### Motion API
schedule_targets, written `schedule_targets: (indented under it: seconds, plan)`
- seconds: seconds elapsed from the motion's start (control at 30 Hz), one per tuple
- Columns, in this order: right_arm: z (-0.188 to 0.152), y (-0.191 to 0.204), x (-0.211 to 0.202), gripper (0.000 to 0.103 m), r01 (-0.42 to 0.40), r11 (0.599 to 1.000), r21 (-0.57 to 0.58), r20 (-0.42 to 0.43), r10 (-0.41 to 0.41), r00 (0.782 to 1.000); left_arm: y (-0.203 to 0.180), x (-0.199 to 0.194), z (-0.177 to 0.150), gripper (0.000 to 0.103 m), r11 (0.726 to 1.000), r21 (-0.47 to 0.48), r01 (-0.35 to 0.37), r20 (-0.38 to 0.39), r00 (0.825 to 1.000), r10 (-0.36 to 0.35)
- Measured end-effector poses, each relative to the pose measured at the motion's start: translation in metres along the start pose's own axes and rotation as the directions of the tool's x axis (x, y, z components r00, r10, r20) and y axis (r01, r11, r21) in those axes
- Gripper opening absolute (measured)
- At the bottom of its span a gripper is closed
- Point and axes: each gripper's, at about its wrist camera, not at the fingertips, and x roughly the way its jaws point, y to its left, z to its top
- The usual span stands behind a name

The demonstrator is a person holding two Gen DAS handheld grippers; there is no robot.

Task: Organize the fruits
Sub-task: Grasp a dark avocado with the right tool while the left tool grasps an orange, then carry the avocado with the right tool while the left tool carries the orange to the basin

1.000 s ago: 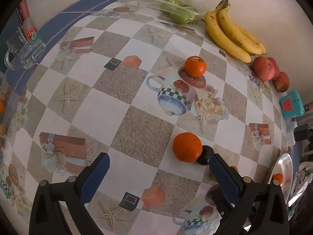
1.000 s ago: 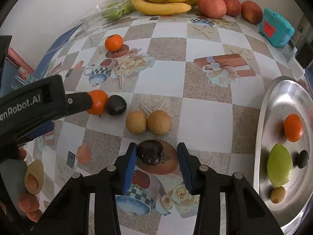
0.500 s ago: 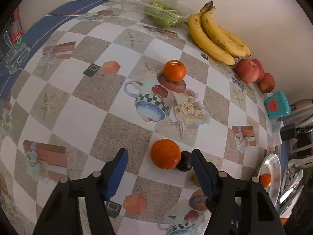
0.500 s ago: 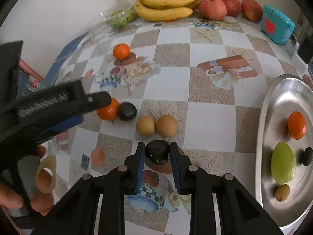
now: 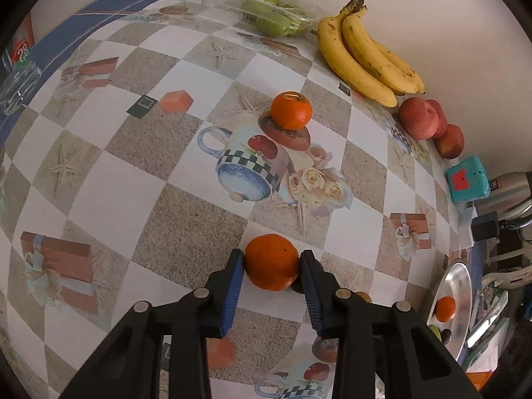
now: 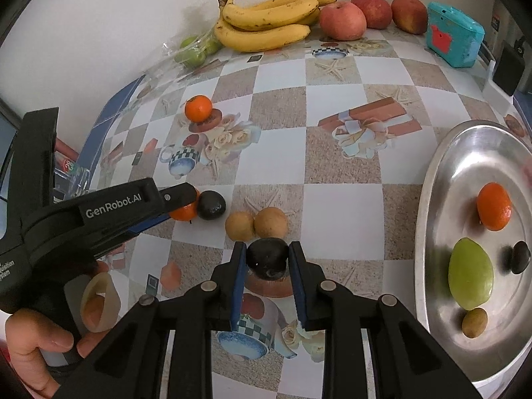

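An orange (image 5: 271, 262) lies on the patterned tablecloth between the blue pads of my left gripper (image 5: 271, 260). Its jaws are closing and both pads touch the orange's sides. In the right wrist view the left gripper (image 6: 179, 196) reaches in from the left over that orange (image 6: 184, 212). My right gripper (image 6: 267, 252) is shut on a dark round fruit (image 6: 267, 259) low over the cloth. A steel plate (image 6: 442, 179) on the right holds an orange (image 6: 493, 211), a green fruit (image 6: 470, 279), a dark fruit (image 6: 520, 256) and a small brown one (image 6: 474, 322).
Another dark fruit (image 6: 211, 204) touches the gripped orange, and two brown round fruits (image 6: 256, 224) sit beside it. A second orange (image 5: 291, 109) lies farther back. Bananas (image 5: 365, 60), apples (image 5: 419, 118), bagged green fruit (image 5: 266, 20) and a teal box (image 5: 467, 183) line the wall.
My left gripper's jaws closed from wide apart onto the orange. The right gripper's jaws closed the last bit onto the dark fruit. Both hands barely moved.
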Motion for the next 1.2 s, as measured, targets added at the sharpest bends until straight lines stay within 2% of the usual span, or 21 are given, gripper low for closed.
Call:
schedule_targets:
  seconds: [0.17,0.6,0.87,1.2]
  plan:
    - [0.000,-0.001,0.000,0.027,0.001,1.000,0.002,-0.003,-0.001,1.000,0.004,-0.004,0.001,0.037,1.000,-0.016,-0.010,0.010,1.000,0.010]
    - [0.004,-0.015,-0.019,0.027,-0.015,0.998,0.055,0.058,0.012,0.998,0.001,-0.028,0.005,0.036,1.000,-0.022,0.002,0.080,0.997,0.000]
    - [0.005,-0.035,-0.035,0.027,-0.004,0.995,0.104,0.107,-0.007,0.994,-0.016,-0.041,0.001,0.036,1.000,0.027,-0.005,0.118,0.993,0.001]
    - [0.002,-0.081,-0.069,0.027,0.017,0.975,0.221,0.188,-0.060,0.980,-0.053,-0.045,-0.013,0.036,0.991,0.125,0.053,0.112,0.991,-0.067]
